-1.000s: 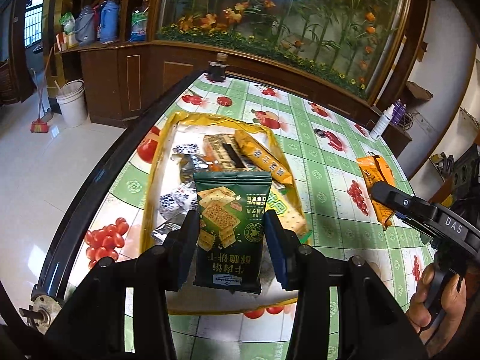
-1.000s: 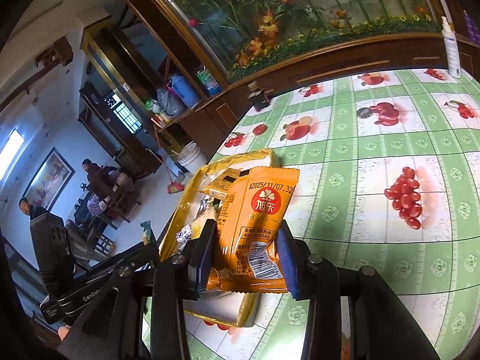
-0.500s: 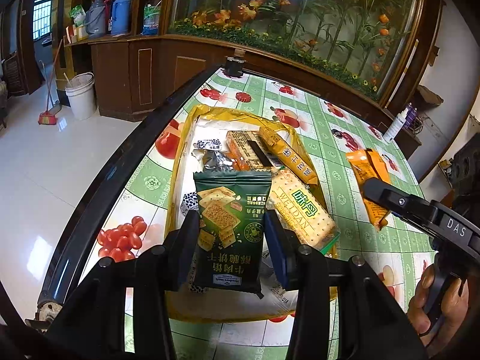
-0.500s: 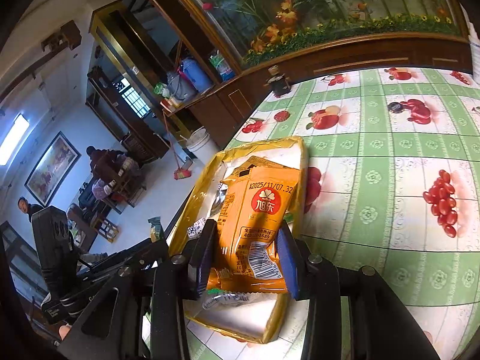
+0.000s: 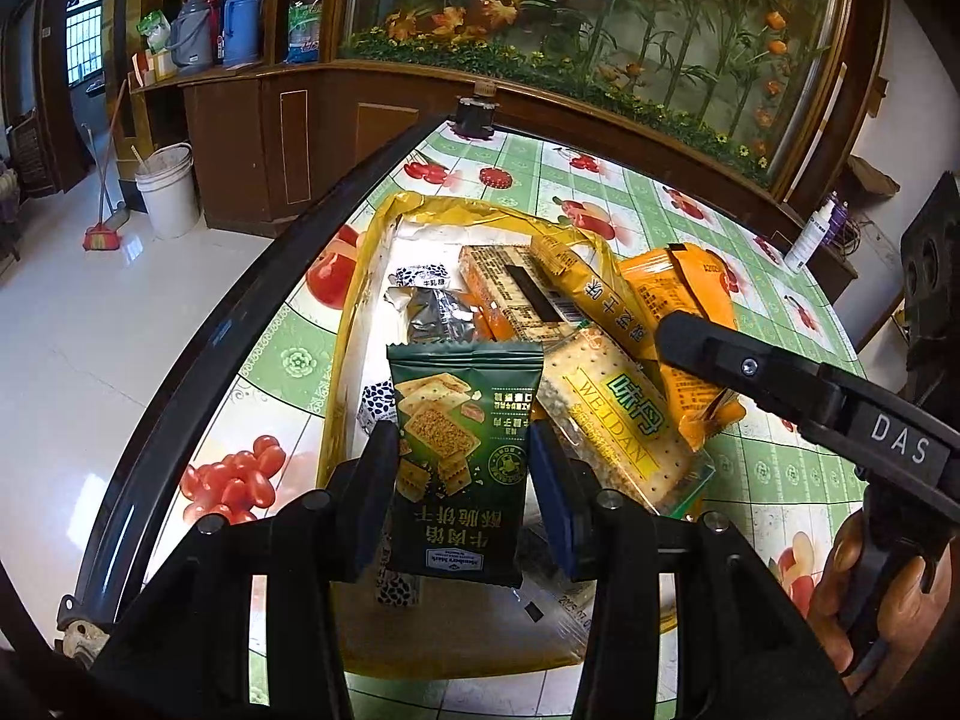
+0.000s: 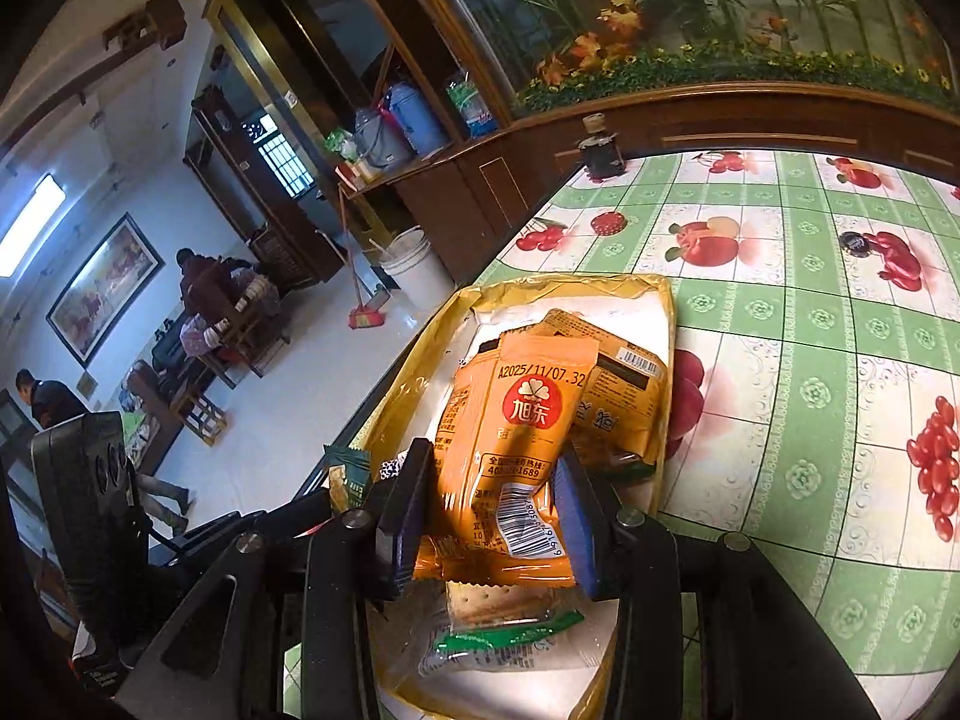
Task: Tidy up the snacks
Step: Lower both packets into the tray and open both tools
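Grippers [image 5: 462, 504] [image 6: 492, 516] clamp packets [image 5: 465, 450] [image 6: 516, 450] over tray [image 5: 360, 276].

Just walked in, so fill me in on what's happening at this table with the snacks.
A person is sorting snack packets into a yellow tray on the fruit-print table. The left gripper is clamped on a dark green cracker packet over the tray's near end. The right gripper grips an orange snack packet above the tray, which already holds a Weidan cracker pack and other packets.
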`<act>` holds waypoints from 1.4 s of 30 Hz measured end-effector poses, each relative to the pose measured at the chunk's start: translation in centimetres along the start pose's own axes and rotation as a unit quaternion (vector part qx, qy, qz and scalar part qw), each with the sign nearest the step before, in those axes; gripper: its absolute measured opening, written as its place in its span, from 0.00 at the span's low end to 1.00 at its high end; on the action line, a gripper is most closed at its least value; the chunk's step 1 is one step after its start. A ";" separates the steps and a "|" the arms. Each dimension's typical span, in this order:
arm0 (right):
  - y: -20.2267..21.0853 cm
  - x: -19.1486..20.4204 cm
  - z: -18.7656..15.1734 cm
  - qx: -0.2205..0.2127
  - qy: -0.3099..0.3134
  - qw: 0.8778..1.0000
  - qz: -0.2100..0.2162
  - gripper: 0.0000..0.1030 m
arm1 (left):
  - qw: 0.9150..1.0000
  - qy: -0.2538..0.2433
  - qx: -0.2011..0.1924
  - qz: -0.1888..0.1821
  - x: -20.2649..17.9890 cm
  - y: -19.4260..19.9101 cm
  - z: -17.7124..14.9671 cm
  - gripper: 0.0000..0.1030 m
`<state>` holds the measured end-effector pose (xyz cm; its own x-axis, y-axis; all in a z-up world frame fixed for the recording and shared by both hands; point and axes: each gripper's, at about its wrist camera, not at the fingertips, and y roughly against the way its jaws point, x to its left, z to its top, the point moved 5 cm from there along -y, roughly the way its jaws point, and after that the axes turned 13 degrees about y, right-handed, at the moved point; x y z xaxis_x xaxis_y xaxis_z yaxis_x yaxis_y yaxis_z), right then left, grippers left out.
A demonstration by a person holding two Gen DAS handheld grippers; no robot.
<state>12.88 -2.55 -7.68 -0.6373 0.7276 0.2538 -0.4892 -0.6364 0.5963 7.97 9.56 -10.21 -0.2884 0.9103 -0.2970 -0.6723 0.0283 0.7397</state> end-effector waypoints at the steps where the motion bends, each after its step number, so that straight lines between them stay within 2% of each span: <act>1: -0.2 0.1 0.1 0.001 0.003 1.000 -0.002 0.39 | 1.000 0.000 0.000 0.002 0.0 -0.1 0.0 0.41; 6: -1.1 0.4 0.2 0.011 0.018 1.000 -0.009 0.40 | 1.000 0.001 0.007 0.006 0.0 -0.8 -0.2 0.41; 8: -1.5 0.4 0.2 0.017 0.025 0.999 -0.016 0.45 | 1.000 0.006 0.010 0.005 0.1 -0.9 -0.3 0.42; 10: -1.7 0.3 0.2 0.018 0.022 1.000 -0.014 0.45 | 1.000 0.015 0.012 0.006 0.4 -1.1 -0.3 0.46; 13: -1.6 0.0 0.0 0.020 0.018 1.000 -0.016 0.52 | 1.000 0.022 0.011 0.011 0.7 -1.1 -0.3 0.55; 14: -1.5 0.0 0.0 0.019 0.017 1.000 -0.016 0.56 | 1.000 0.024 0.011 0.011 0.8 -1.0 -0.3 0.56; 20: 0.4 -0.2 0.0 0.001 0.009 1.000 -0.018 0.58 | 1.000 0.025 0.002 0.018 0.6 -0.4 -0.4 0.56; 23: 1.6 -0.2 -0.1 -0.009 0.010 1.000 -0.027 0.68 | 1.000 0.017 -0.009 0.023 0.1 0.2 -0.4 0.56; 25: 2.4 -0.3 -0.3 -0.013 0.009 0.999 -0.032 0.69 | 0.999 0.014 -0.015 0.024 -0.3 0.7 -0.5 0.57; 27: 3.0 -0.4 -0.5 -0.015 0.008 0.999 -0.041 0.73 | 0.999 0.007 -0.022 0.028 -0.7 1.1 -0.5 0.60; 29: 3.8 -0.6 -0.8 -0.018 0.006 0.998 -0.055 0.81 | 0.999 -0.001 -0.030 0.032 -1.1 1.6 -0.5 0.60; 31: 4.7 -0.9 -1.1 -0.023 0.005 0.998 -0.063 0.81 | 0.998 -0.011 -0.038 0.040 -1.5 2.0 -0.7 0.62; 33: 5.5 -1.2 -1.4 -0.026 0.001 0.997 -0.071 0.82 | 0.998 -0.015 -0.044 0.046 -1.6 2.4 -0.9 0.71; 42: 9.4 -1.9 -4.3 -0.032 0.012 0.995 -0.097 0.84 | 0.994 -0.022 -0.076 0.073 -2.0 4.2 -1.9 0.72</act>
<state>6.92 -11.02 -5.83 -0.5405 0.8326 0.1206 -0.6407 -0.5003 0.5824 4.43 7.05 -7.60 -0.3631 0.9173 -0.1633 -0.7214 -0.1659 0.6724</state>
